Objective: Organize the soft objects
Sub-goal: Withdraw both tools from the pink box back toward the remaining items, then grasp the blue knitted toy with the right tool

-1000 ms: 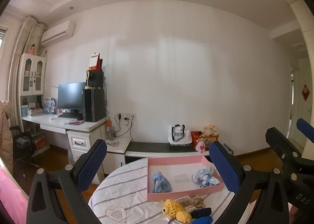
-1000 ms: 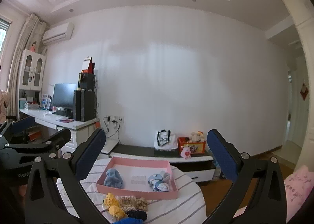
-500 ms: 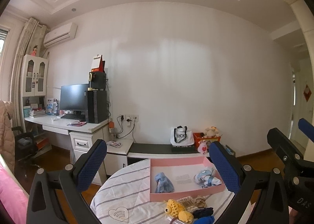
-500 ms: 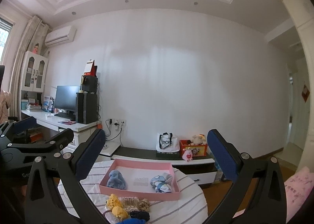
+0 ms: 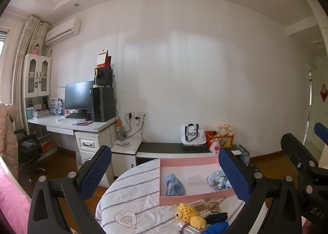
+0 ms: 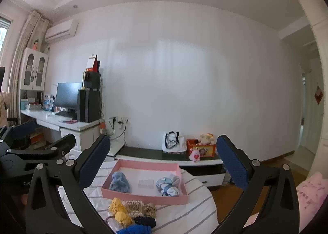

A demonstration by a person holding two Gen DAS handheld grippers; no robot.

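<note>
Both grippers are hanging above the near edge of the round striped bench [image 6: 196, 209], the left gripper [image 5: 164, 172] and right gripper [image 6: 164, 164] with jaws spread wide, gripping nothing. Nearest, a pile of soft objects [image 6: 131, 213] is lying loose. Just beyond, the pink tray [image 6: 143, 195] is holding a grey-blue plush [image 6: 120, 181] and a patterned blue bundle [image 6: 168, 185]. Farther back, a low cabinet [image 6: 155, 155] is standing against the wall.

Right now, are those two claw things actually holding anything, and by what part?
Nothing is held. The left hand-held gripper and the right hand-held gripper are both wide open above the table.
</note>
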